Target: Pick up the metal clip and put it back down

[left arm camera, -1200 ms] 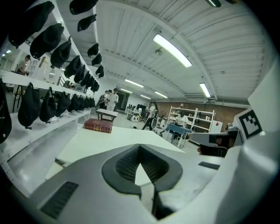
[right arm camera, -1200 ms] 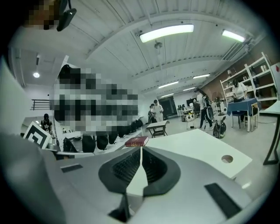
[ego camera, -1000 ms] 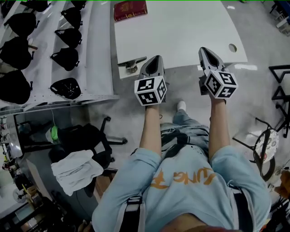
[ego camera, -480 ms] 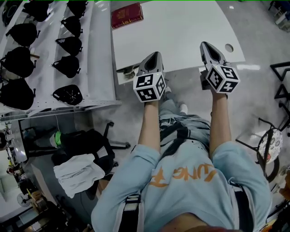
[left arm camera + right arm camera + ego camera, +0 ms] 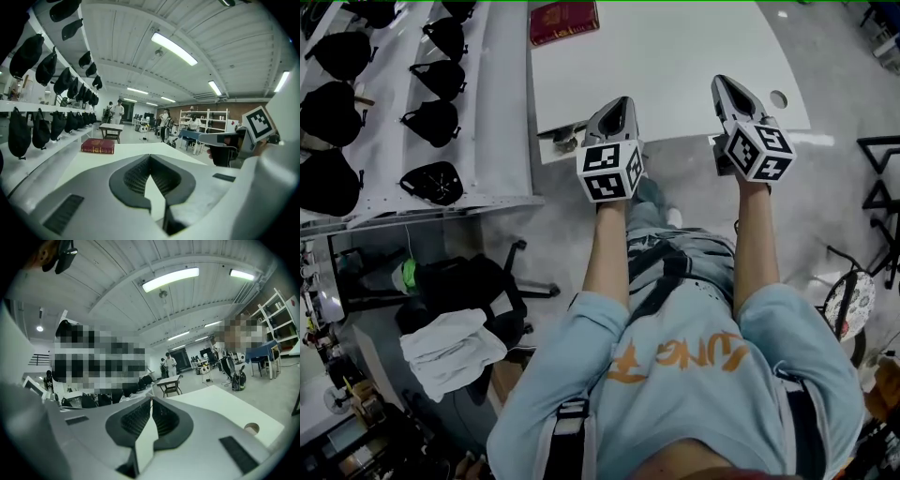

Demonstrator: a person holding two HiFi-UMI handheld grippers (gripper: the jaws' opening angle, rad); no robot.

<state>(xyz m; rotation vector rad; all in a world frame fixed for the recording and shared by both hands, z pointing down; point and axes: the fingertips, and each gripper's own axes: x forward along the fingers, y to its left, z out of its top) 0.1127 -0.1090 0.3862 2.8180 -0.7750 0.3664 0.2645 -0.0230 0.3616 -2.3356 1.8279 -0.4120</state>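
Observation:
The metal clip lies at the front left corner of the white table, dark and small in the head view. My left gripper hovers just right of it over the table's front edge, jaws shut on nothing. My right gripper is further right over the same edge, also shut and empty. In the left gripper view the closed left gripper points along the table top and the clip is hidden. The right gripper view shows the right gripper closed above the table.
A red book lies at the table's far left; it also shows as the red book. A cable hole is at the table's right. White shelves with black caps stand left. A black chair is on the floor below.
Both grippers have edged a little further over the table's front edge. The left one now stands closer beside the clip. Both stayed shut.

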